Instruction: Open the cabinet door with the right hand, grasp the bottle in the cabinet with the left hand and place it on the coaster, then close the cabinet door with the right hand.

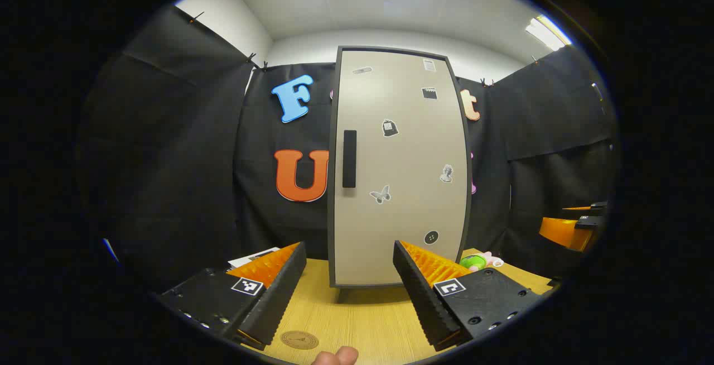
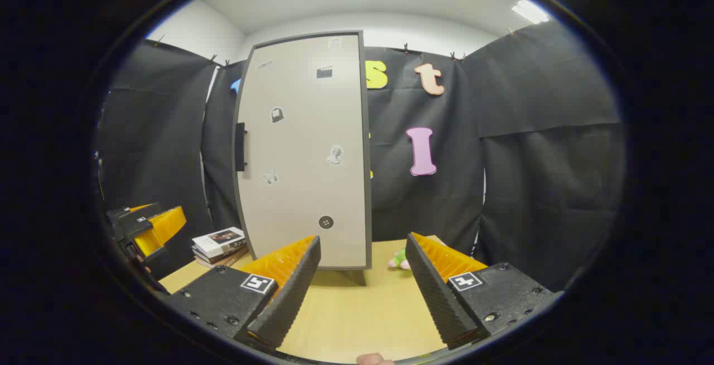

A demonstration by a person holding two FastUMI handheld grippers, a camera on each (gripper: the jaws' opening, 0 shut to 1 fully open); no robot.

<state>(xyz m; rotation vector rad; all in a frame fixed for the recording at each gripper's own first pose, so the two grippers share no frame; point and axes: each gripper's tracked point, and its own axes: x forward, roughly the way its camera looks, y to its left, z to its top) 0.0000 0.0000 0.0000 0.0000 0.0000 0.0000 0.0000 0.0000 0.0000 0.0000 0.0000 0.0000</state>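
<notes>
A tall beige cabinet (image 1: 399,164) with a dark frame stands upright on the wooden table (image 1: 357,320), its door closed. A black vertical handle (image 1: 349,158) sits on the door's left side. In the right gripper view the same cabinet (image 2: 307,153) stands left of centre with its handle (image 2: 240,146) at its left edge. A round brown coaster (image 1: 299,340) lies on the table near my left gripper (image 1: 350,289), which is open and holds nothing. My right gripper (image 2: 362,281) is open too, short of the cabinet. The bottle is hidden behind the door.
A green and pink toy (image 1: 477,262) lies right of the cabinet's foot. A stack of books (image 2: 219,245) rests on the table left of the cabinet. The other gripper (image 2: 148,228) appears at the left edge of the right gripper view. Black cloth walls enclose the table.
</notes>
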